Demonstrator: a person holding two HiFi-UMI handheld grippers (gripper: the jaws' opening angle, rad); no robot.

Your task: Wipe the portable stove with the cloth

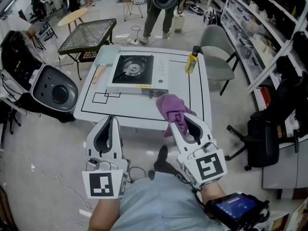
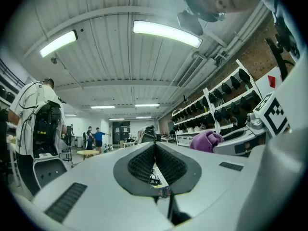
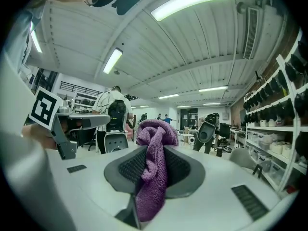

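Over the bench's near edge, we are clamping the cloth in our right gripper, well short of the stove. Our left gripper is hanging clenched, empty. Whether wiping is pending or finished, we cannot tell.

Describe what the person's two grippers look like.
Both the left gripper and right gripper are white plastic, tapering to jaws lined with dark ribbed pads. Each carries a cube with black-and-white square markers. The person wears a light grey-blue top.
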